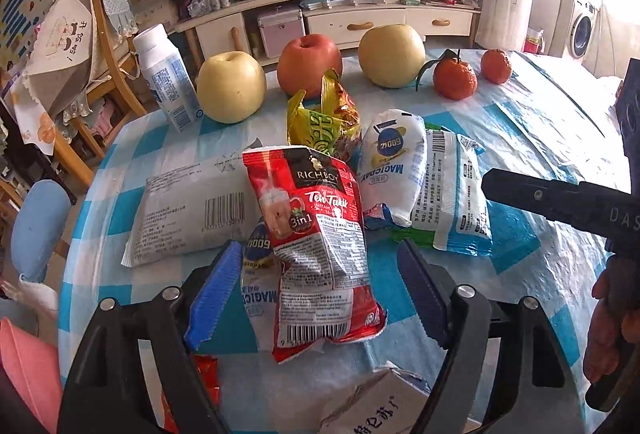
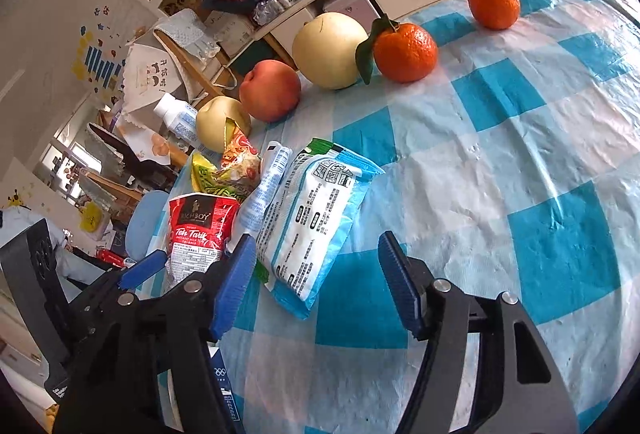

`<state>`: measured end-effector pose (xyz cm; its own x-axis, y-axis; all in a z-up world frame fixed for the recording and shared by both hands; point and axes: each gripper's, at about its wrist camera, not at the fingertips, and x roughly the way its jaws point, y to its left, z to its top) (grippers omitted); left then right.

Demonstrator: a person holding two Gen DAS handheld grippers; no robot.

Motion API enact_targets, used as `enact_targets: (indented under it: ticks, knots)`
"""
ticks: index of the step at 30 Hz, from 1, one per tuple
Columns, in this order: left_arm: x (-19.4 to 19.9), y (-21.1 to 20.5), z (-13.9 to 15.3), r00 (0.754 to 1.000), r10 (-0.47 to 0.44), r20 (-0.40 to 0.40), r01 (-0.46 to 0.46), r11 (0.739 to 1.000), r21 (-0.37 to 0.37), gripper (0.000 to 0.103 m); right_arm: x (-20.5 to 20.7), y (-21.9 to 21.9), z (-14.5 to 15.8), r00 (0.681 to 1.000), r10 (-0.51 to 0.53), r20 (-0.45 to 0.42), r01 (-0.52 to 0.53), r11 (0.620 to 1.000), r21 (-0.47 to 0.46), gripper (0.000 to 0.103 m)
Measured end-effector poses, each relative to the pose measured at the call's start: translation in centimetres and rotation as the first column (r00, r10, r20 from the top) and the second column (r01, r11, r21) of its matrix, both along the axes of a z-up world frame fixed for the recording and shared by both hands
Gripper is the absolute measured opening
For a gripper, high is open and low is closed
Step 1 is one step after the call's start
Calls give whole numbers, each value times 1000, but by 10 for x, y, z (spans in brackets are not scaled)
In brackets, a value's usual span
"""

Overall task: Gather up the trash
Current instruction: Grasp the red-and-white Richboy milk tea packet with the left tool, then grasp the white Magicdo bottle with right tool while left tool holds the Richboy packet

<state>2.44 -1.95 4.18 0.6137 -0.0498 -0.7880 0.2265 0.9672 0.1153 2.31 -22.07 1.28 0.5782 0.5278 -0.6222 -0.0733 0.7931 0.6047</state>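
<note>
A table under a blue-and-white checked cloth [image 2: 520,161] is seen from both grippers. The trash is gathered toward the cloth's left half: a red Teh Tarik packet [image 1: 320,254] stands up between the fingers of the left gripper [image 1: 316,294], whose jaws are held apart with no pad seen pressing on it. Behind it lie a grey flat pouch [image 1: 188,209], a yellow-green crumpled wrapper [image 1: 324,125], a white Magicday sachet [image 1: 394,161] and a blue-edged white packet [image 2: 312,222]. The right gripper [image 2: 320,282] is held with its jaws apart just beside that blue-edged packet's near end, nothing between them. Along the far edge a milk bottle [image 1: 168,77], three large fruits and two tangerines [image 2: 406,51] are lined up. Bare cloth is left open to the right of the packets, up to the table's right edge.
</note>
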Motion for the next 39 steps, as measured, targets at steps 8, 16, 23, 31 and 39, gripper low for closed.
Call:
enact_targets:
  ticks: [8, 16, 23, 31, 39]
  knots:
    - [7, -8, -4, 1000, 11, -8, -10, 999, 44, 50, 13, 16, 0, 999, 35, 26, -34, 998, -43, 65]
    - [-4, 4, -1, 999, 34, -17, -34, 999, -16, 46, 16, 48, 4, 994, 87, 71, -67, 966, -251, 65]
    - [-30, 30, 16, 997, 79, -6, -79, 991, -106, 42, 14, 63, 5, 986, 156, 64, -129, 943, -308, 52]
    - [-74, 83, 40, 986, 163, 33, -153, 965, -215, 41, 2, 77, 6, 951, 308, 35, -284, 910, -303, 52]
    - [-88, 133, 41, 966, 256, 38, -229, 914, -334, 41, -14, 80, 19, 959, 269, 88, -227, 917, -328, 60]
